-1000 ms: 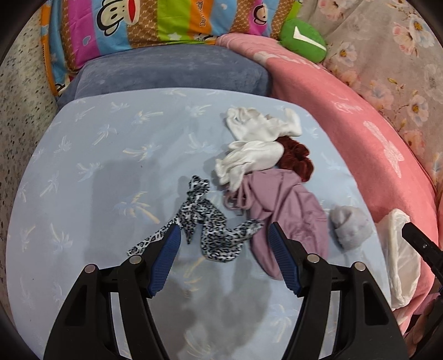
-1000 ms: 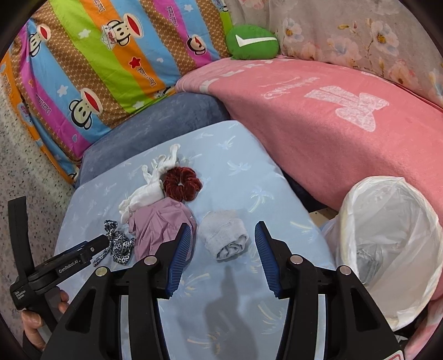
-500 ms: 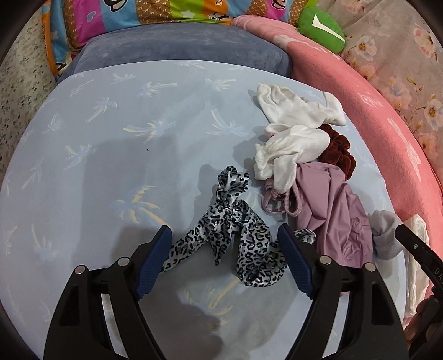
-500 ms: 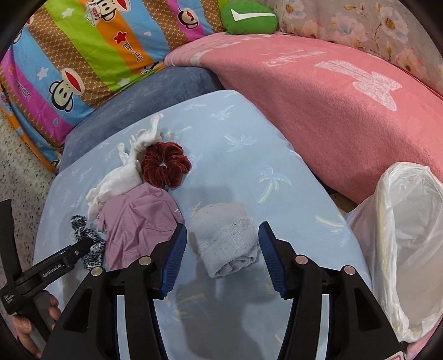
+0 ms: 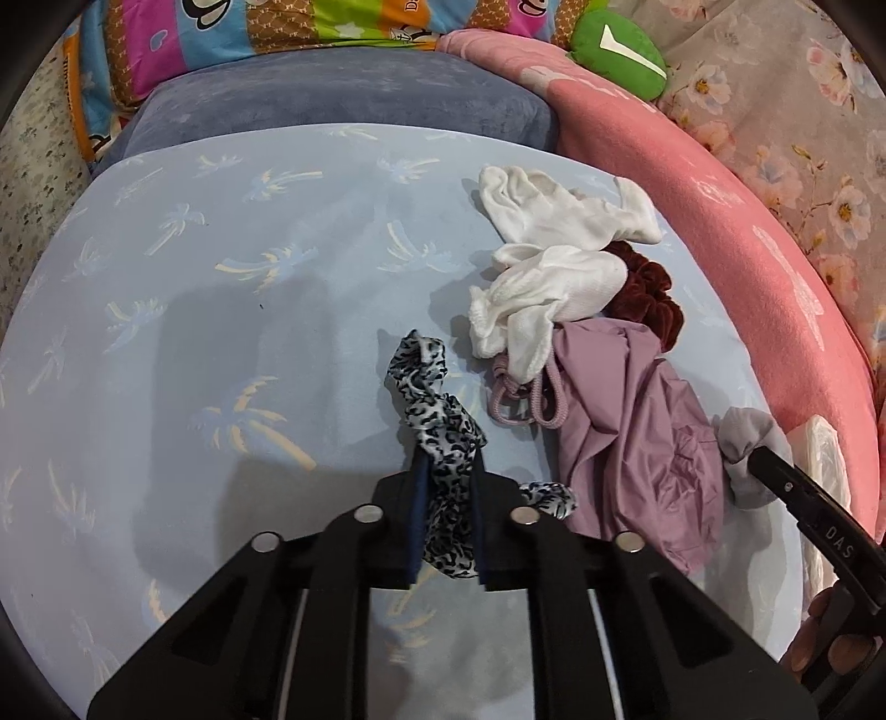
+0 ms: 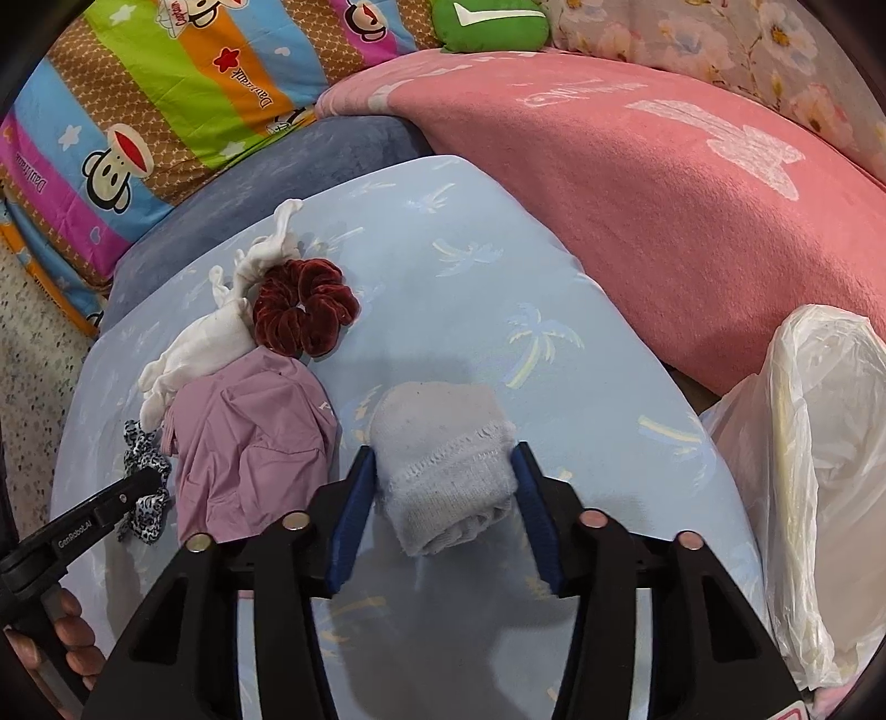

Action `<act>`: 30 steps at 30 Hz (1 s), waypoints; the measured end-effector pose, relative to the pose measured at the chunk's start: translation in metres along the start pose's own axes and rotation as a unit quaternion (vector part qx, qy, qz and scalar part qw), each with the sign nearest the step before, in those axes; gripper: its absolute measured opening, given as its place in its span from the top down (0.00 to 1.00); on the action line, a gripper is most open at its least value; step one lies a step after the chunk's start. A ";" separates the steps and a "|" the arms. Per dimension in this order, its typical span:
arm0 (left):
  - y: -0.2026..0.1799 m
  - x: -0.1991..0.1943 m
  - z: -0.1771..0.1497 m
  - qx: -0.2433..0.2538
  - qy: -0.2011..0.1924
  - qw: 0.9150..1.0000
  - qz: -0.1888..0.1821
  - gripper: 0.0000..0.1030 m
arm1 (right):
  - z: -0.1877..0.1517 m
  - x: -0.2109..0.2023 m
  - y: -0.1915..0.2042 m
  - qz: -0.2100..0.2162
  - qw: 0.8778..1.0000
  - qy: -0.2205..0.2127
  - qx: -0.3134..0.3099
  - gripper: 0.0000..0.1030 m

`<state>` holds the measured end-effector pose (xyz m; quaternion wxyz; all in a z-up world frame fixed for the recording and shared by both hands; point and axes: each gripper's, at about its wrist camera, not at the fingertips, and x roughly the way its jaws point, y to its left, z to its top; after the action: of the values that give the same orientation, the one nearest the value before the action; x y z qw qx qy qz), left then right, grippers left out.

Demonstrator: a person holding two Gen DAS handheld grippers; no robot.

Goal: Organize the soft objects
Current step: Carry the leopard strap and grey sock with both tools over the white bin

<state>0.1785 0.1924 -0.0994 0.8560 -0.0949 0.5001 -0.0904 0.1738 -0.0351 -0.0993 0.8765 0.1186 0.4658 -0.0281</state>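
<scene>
Soft items lie on a light-blue palm-print cushion [image 5: 221,332]. My left gripper [image 5: 447,487] is shut on a leopard-print fabric tie [image 5: 426,387], whose loose end sticks up past the pads. In the right wrist view my right gripper [image 6: 446,487] straddles a rolled grey sock [image 6: 437,432]. Its jaws are closing and both blue pads touch the sock's sides. Between the two grippers lie a mauve drawstring pouch [image 6: 249,443], a maroon velvet scrunchie [image 6: 304,310] and white gloves [image 5: 554,277].
A white plastic bag [image 6: 819,443] stands open off the cushion's right edge. A pink blanket [image 6: 664,194] rises behind it. A grey-blue cushion [image 5: 332,99], a striped monkey-print pillow [image 6: 166,99] and a green plush [image 6: 487,22] sit at the back.
My left jaws went from wide apart to shut on the leopard tie. My right gripper came down over the grey sock and its jaws narrowed onto it.
</scene>
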 end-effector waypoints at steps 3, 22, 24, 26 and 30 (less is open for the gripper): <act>-0.006 -0.011 0.002 0.003 -0.010 1.000 -0.005 0.89 | -0.001 -0.009 0.001 0.008 1.000 -0.008 -0.002 0.68; -0.104 -0.102 0.004 0.085 -0.100 0.989 -0.065 0.90 | 0.004 -0.139 -0.010 0.051 0.991 -0.125 0.006 0.70; -0.120 -0.107 0.002 0.099 -0.105 0.987 -0.071 0.90 | 0.004 -0.153 -0.018 0.051 0.989 -0.137 0.010 0.70; -0.135 -0.113 -0.001 0.114 -0.110 0.984 -0.078 0.89 | 0.004 -0.164 -0.026 0.050 0.988 -0.148 0.016 0.70; -0.164 -0.119 -0.007 0.142 -0.115 0.979 -0.093 0.89 | 0.001 -0.184 -0.047 0.043 0.985 -0.165 0.030 0.70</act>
<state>0.1050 0.0633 0.0381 0.9005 -0.0285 0.3693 -0.2279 0.0634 -0.0924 0.0444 0.9378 0.1588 0.3079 -0.0232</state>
